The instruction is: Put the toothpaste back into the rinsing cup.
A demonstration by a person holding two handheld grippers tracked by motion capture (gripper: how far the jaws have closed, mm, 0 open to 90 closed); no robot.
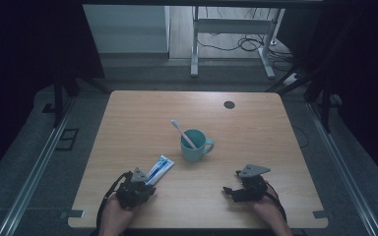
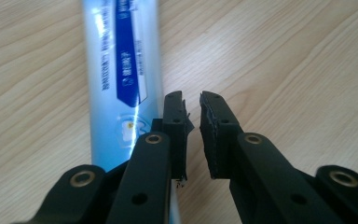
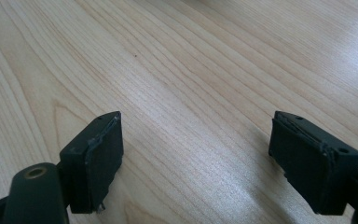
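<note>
Near the table's [image 1: 128, 105] front edge, the left gripper [image 2: 192, 105] hovers beside the toothpaste tube [image 2: 121, 60], jaws nearly closed on nothing, probably lining up a grasp, while the right gripper [image 3: 196, 140] waits wide open.

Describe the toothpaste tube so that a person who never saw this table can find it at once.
On the light wooden table, look left of the teal mug that holds a white toothbrush. The flat blue-and-white toothpaste tube lies there, beside the left tongs. It is the one flat printed thing lying down.
</note>
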